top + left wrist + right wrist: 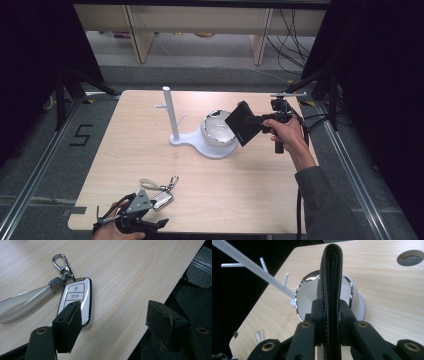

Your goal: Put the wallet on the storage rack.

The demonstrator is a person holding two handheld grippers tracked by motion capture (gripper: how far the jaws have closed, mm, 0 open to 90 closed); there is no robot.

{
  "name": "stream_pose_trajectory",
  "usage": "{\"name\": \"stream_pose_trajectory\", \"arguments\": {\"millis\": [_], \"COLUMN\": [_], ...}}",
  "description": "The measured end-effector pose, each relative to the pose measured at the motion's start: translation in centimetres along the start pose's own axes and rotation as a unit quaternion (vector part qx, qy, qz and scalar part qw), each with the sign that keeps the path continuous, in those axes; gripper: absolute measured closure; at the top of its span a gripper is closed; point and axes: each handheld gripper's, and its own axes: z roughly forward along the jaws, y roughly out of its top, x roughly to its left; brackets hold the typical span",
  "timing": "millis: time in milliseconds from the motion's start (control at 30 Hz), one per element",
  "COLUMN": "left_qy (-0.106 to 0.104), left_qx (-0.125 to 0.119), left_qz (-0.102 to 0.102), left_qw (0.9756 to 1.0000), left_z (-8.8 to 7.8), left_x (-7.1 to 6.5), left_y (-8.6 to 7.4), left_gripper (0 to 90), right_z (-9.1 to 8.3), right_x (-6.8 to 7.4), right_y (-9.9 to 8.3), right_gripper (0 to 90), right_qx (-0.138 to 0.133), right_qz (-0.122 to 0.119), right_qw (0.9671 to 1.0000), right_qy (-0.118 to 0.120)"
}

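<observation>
Wallet clamped upright in right gripper, held above bowl on white stand, not yet dropped in; key fob flat on table near front edge, left gripper released, jaws apart beside fob, pickup pending

Site: lab recording bay, as I see it. Table flanked by black curtains, tripod legs, floor rails, loose cables.
</observation>
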Motion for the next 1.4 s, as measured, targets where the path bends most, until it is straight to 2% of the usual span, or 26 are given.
{"name": "stream_pose_trajectory", "arguments": {"millis": [67,100,133,167,233,267,300,333,367,400,467,667,700,767,833,1000,1033,1067,1167,1200,1233,1267,1300,1333,1400], "left_qy": [0.001,0.0,0.0,0.0,-0.004,-0.002,-0.003,-0.005,-0.002,-0.002,0.0,-0.002,-0.002,-0.004,-0.002,-0.006,-0.006,-0.002,-0.003,-0.004,-0.004,-0.006,-0.006,-0.005,-0.005], "left_qx": [0.002,0.002,0.002,0.001,-0.002,-0.001,-0.001,0.0,0.001,0.001,0.004,0.008,0.008,0.005,0.006,0.004,0.003,0.006,0.008,0.008,0.01,0.011,0.011,0.012,0.012], "left_qz": [-0.001,-0.001,-0.001,-0.002,-0.005,-0.003,-0.005,-0.008,-0.004,-0.004,-0.008,0.001,0.004,-0.004,0.0,-0.002,-0.002,0.001,0.003,-0.002,0.007,0.005,0.005,0.007,0.006], "left_qw": [1.0,1.0,1.0,1.0,1.0,1.0,1.0,1.0,1.0,1.0,1.0,1.0,1.0,1.0,1.0,1.0,1.0,1.0,1.0,1.0,0.9999,0.9999,0.9999,0.9999,0.9999], "left_z": [0.1,0.1,0.1,0.1,0.1,0.1,0.2,0.3,0.2,0.2,0.3,0.3,0.3,0.3,0.3,0.2,0.2,0.2,0.3,0.3,0.3,0.4,0.4,0.4,0.4], "left_x": [0.0,0.0,0.0,0.0,-0.1,-0.1,-0.1,-0.2,-0.1,-0.1,-0.1,-0.1,-0.1,-0.2,-0.1,-0.2,-0.2,-0.2,-0.2,-0.3,-0.2,-0.2,-0.3,-0.3,-0.3], "left_y": [0.0,0.0,0.0,0.0,-0.1,-0.1,-0.1,-0.1,-0.1,-0.1,-0.2,-0.2,-0.2,-0.2,-0.2,-0.2,-0.2,-0.2,-0.2,-0.2,-0.2,-0.2,-0.2,-0.2,-0.2], "left_gripper": [28.2,28.2,28.2,28.2,28.2,28.2,28.2,28.2,28.2,28.3,28.3,28.3,28.3,28.4,28.4,28.3,28.4,28.3,28.4,28.4,28.4,28.4,28.4,28.4,28.3], "right_z": [0.6,0.8,0.8,1.2,1.7,1.7,2.3,2.4,2.6,2.6,2.9,3.7,4.0,4.4,4.7,5.1,5.2,5.3,5.5,5.5,5.5,5.5,5.6,5.7,5.8], "right_x": [-0.2,0.0,0.0,0.1,0.1,0.1,-0.4,-0.1,-0.5,-0.5,-0.7,-0.1,0.1,-0.1,-0.2,0.1,0.1,0.2,0.1,0.1,0.1,0.1,0.4,0.3,0.4], "right_y": [0.4,0.5,0.5,0.7,0.9,0.9,1.0,1.0,1.0,1.0,1.0,1.1,1.0,1.0,0.9,0.7,0.6,0.4,0.0,0.0,-0.1,-0.1,-0.2,-0.3,-0.4], "right_gripper": [78.6,78.6,78.6,78.6,78.6,78.6,78.6,78.6,78.6,78.6,78.6,78.6,78.6,78.6,78.6,78.5,78.4,78.5,78.4,78.4,78.3,78.3,78.3,78.2,78.1], "right_qx": [-0.006,-0.002,-0.002,0.0,-0.003,-0.003,-0.013,-0.004,-0.016,-0.016,-0.019,-0.022,-0.021,-0.025,-0.029,-0.034,-0.038,-0.04,-0.049,-0.049,-0.053,-0.053,-0.053,-0.06,-0.058], "right_qz": [0.004,0.025,0.025,0.038,0.046,0.046,0.025,0.055,0.031,0.031,0.036,0.048,0.063,0.059,0.056,0.06,0.054,0.067,0.075,0.075,0.066,0.066,0.086,0.069,0.078], "right_qw": [1.0,0.9997,0.9997,0.9993,0.9989,0.9989,0.9995,0.9984,0.9993,0.9993,0.999,0.9985,0.9976,0.9978,0.9975,0.9972,0.9973,0.9964,0.9955,0.9955,0.9958,0.9958,0.9942,0.9951,0.9946], "right_qy": [-0.003,-0.001,-0.001,0.0,-0.004,-0.004,-0.013,-0.009,-0.016,-0.016,-0.019,-0.013,-0.018,-0.019,-0.031,-0.028,-0.033,-0.032,-0.033,-0.033,-0.035,-0.035,-0.036,-0.036,-0.037]}}
